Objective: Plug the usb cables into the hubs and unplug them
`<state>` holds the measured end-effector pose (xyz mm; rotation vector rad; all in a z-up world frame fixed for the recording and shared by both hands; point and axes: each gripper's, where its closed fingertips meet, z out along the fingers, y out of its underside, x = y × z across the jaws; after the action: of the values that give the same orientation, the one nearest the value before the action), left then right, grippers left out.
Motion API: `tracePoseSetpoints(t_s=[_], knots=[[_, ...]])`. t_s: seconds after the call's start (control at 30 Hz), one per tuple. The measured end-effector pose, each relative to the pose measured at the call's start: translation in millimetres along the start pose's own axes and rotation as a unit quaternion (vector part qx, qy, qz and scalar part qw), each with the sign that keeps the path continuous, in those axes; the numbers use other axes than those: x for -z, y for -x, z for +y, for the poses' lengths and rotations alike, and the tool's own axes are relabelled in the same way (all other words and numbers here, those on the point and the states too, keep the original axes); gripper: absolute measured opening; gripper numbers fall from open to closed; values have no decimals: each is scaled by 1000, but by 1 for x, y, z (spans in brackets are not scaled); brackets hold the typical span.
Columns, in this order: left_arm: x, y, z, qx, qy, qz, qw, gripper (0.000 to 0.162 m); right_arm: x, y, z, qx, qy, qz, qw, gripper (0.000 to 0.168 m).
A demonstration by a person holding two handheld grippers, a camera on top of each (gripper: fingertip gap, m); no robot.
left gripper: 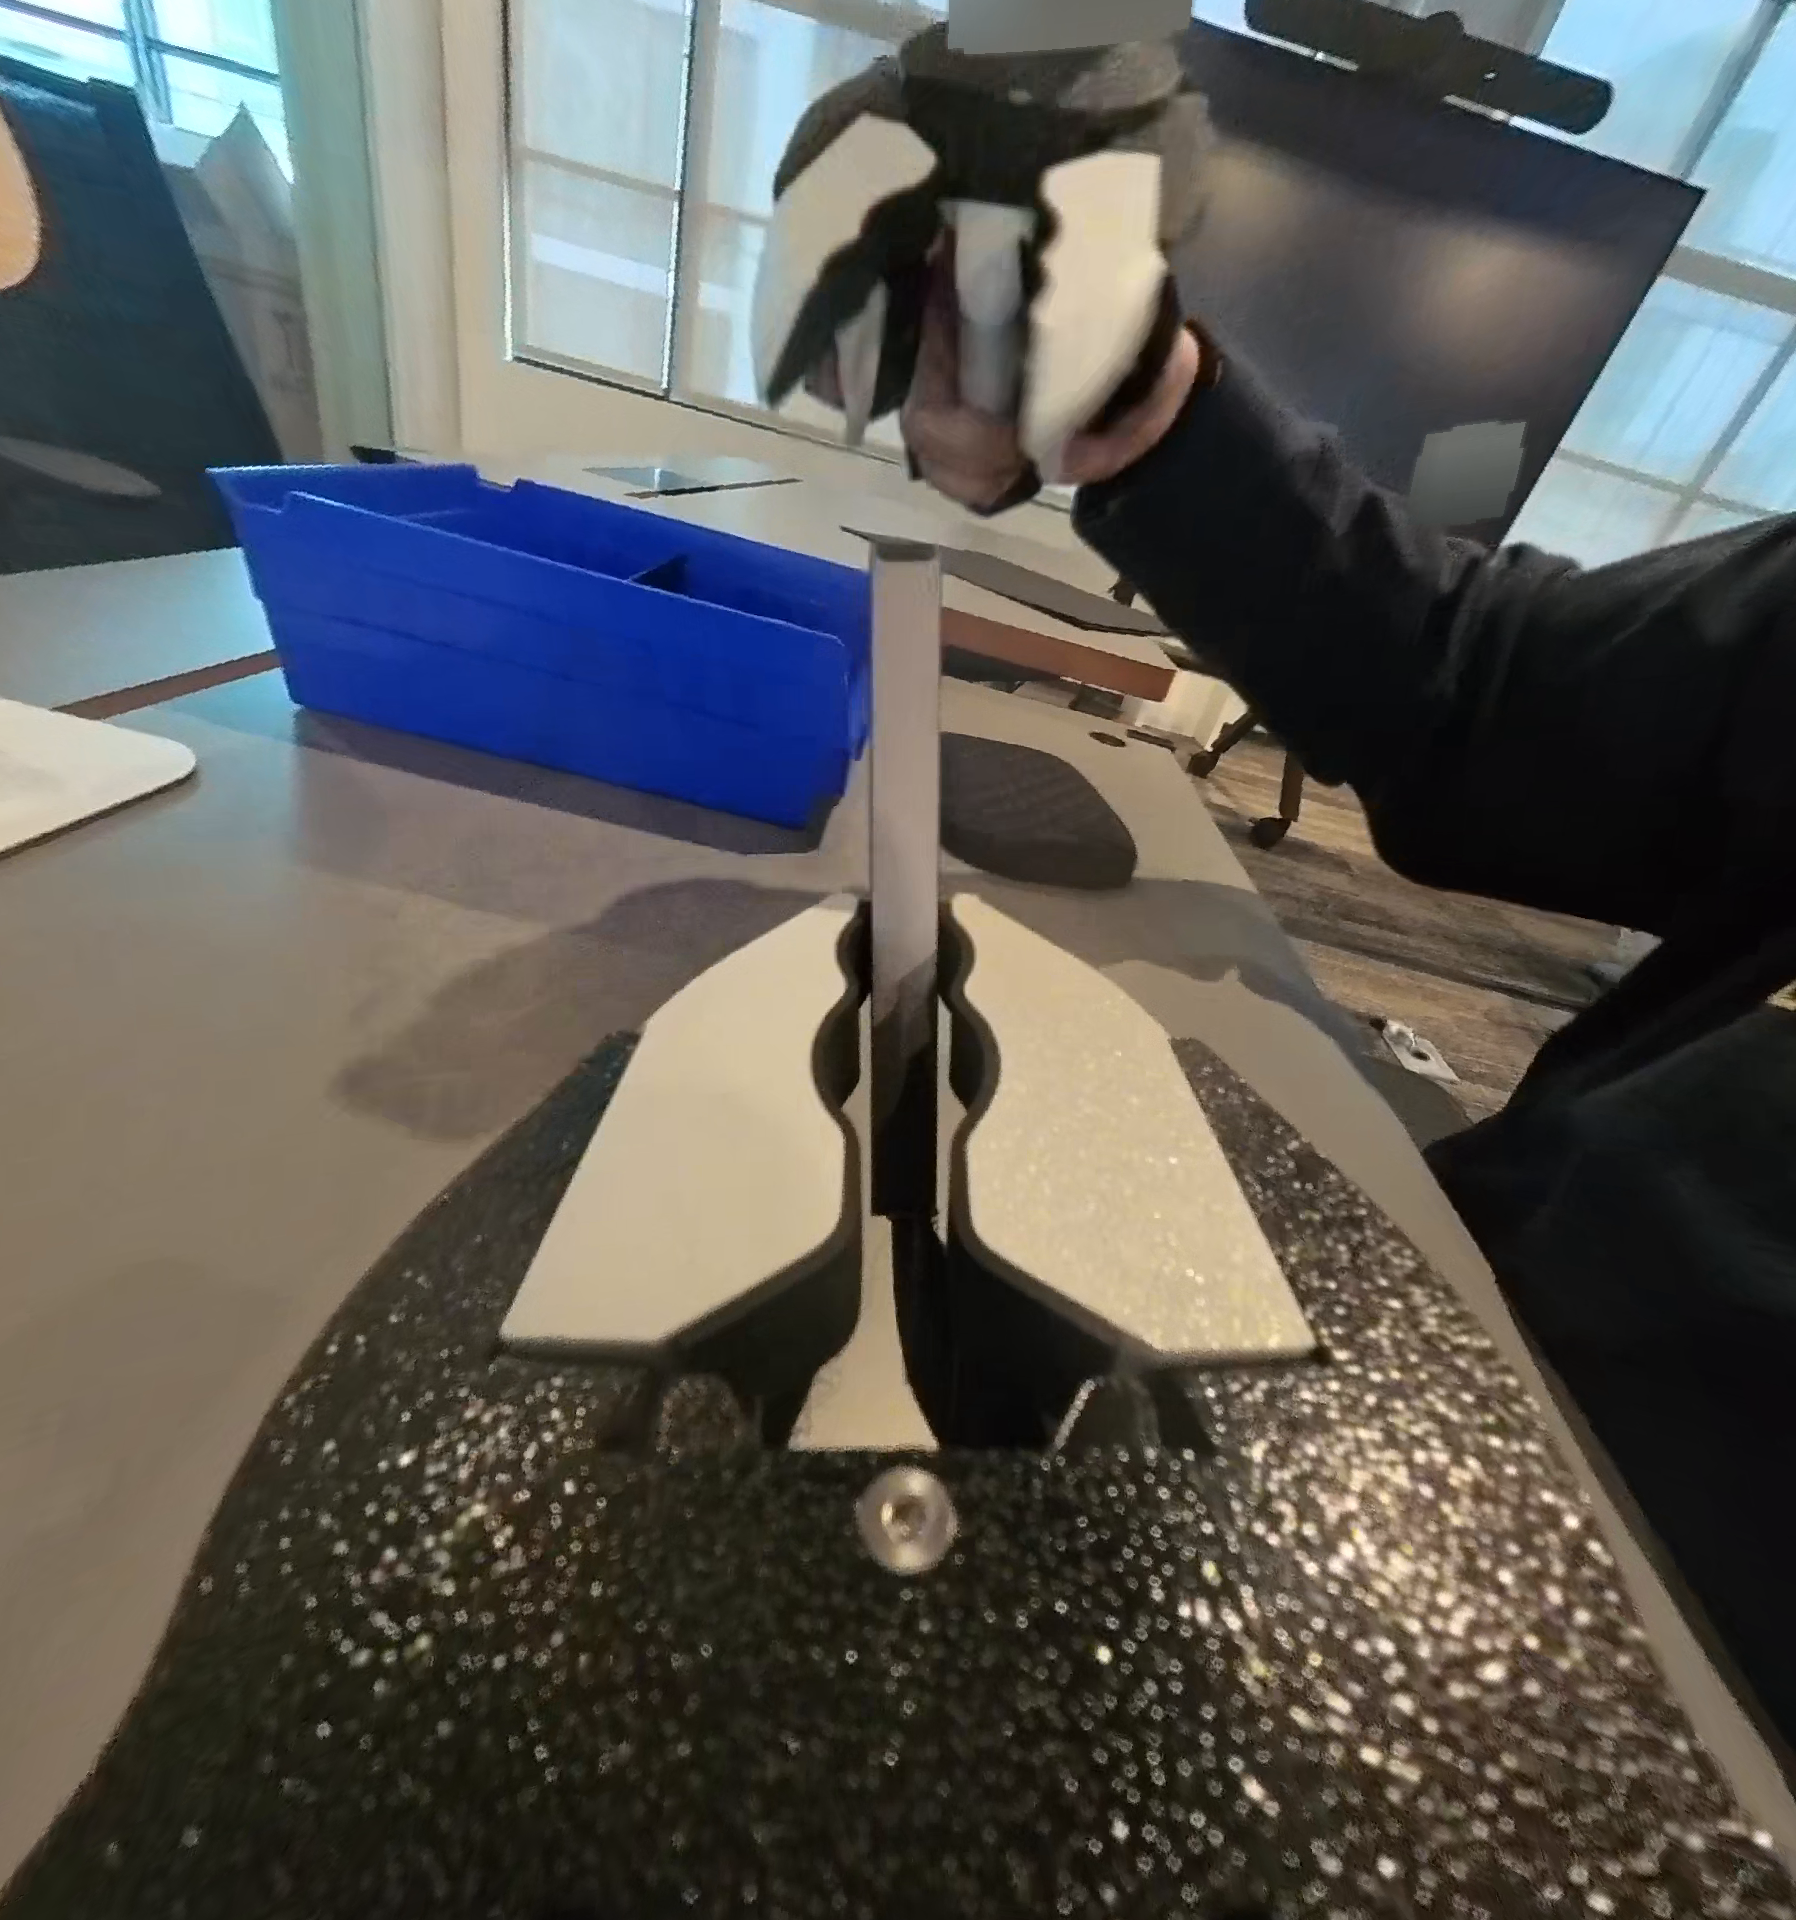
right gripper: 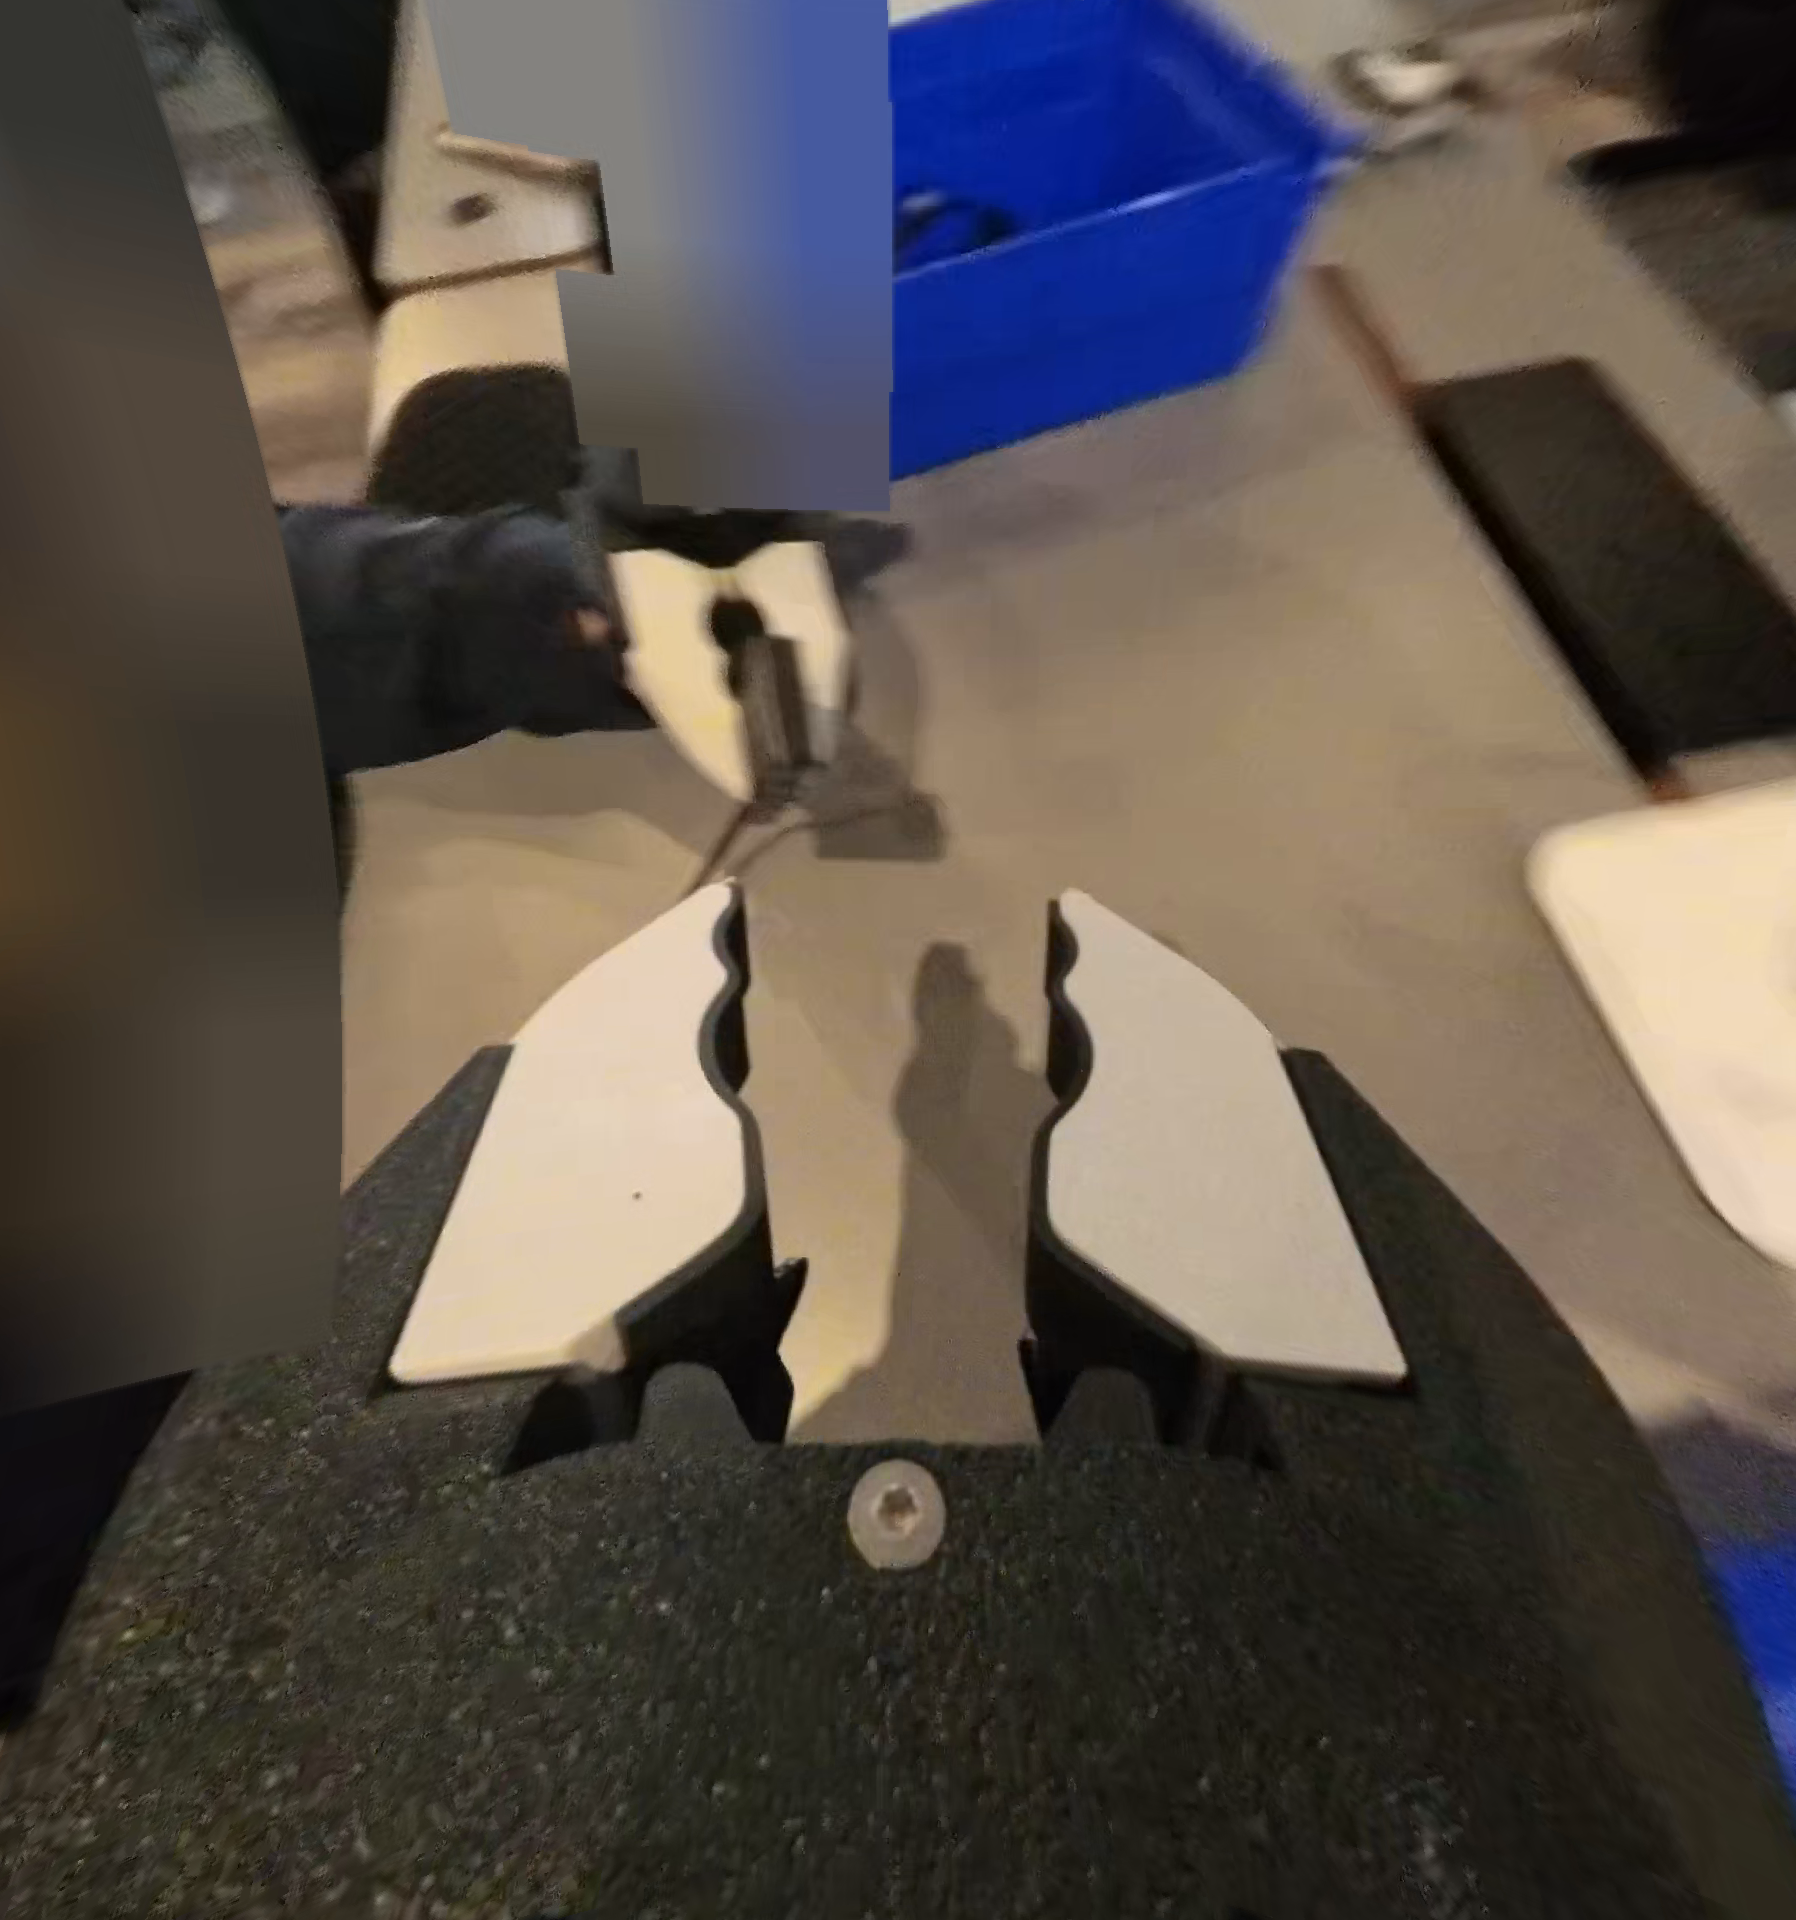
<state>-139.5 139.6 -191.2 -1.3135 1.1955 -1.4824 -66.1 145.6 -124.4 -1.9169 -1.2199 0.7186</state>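
A slim dark USB hub (left gripper: 904,831), glossy along its narrow edge, juts forward over the grey table (left gripper: 354,935), clamped between the white fingers of the left gripper (left gripper: 904,935). The right gripper (right gripper: 899,914) hovers above with jaws parted, holding nothing. Behind sits a blue bin (left gripper: 561,644) with a divider; its contents are indistinct.

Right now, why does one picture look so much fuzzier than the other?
Right wrist view: motion blur smears the blue bin and the left gripper; its own open right gripper stays sharper. Left wrist view: crisp on the hub, daylit, blurred only on the far gripper.
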Motion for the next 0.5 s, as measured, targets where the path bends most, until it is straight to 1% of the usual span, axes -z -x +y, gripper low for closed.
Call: tracePoseSetpoints(t_s=[0.07, 0.13, 0.2, 0.33, 0.47, 0.5], knots=[[-1, -4, 3, -10, 6, 6, 1000, 11, -31, 25, -5, 49, 14, -30, 998, 59], [-1, -7, 4, -21, 10, 13, 1000, 11, -51, 42, -10, 89, 15, -55, 994, 42], [-2, -13, 4, -29, 11, 28, 999, 11, -66, 50, -11, 102, 25, -69, 992, 37], [-6, -20, 6, -57, 27, 29, 998, 11, -79, 58, -3, 61, 63, -108, 990, 34], [-9, -24, 5, -66, 32, 25, 997, 12, -79, 57, 1, 48, 62, -118, 990, 12], [-11, -25, 2, -63, 20, 27, 997, 12, -77, 57, 1, 46, 60, -120, 990, 12]])
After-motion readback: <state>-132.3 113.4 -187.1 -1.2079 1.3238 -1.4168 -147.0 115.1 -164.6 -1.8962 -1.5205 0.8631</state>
